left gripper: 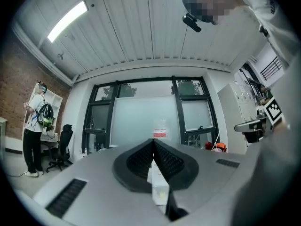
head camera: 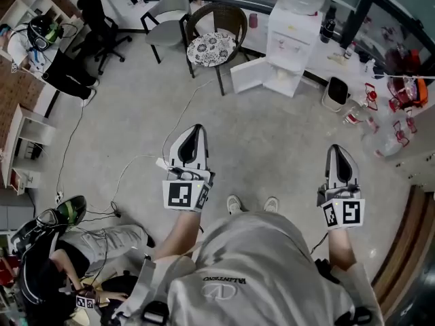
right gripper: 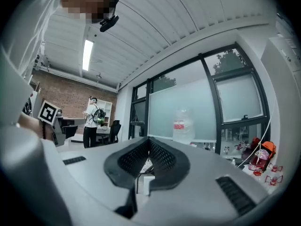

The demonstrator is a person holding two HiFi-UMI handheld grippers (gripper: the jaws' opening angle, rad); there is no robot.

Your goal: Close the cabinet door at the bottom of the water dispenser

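White water dispenser (head camera: 291, 43), upright, its bottom cabinet door (head camera: 247, 75) — white, swung open leftward

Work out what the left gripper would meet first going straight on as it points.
Nothing near. The left gripper lines up with the bottle on the water dispenser across the floor, so probably that; the wicker chair may come first, depth being unclear.

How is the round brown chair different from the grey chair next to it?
The brown chair has a dark, rounded back; the grey chair is pale and squarer. The brown chair carries a black-and-white patterned cushion; the grey chair's seat is plain. The brown chair stands right beside the open cabinet door of the water dispenser; the grey chair stands farther from it. Nobody sits on either one.
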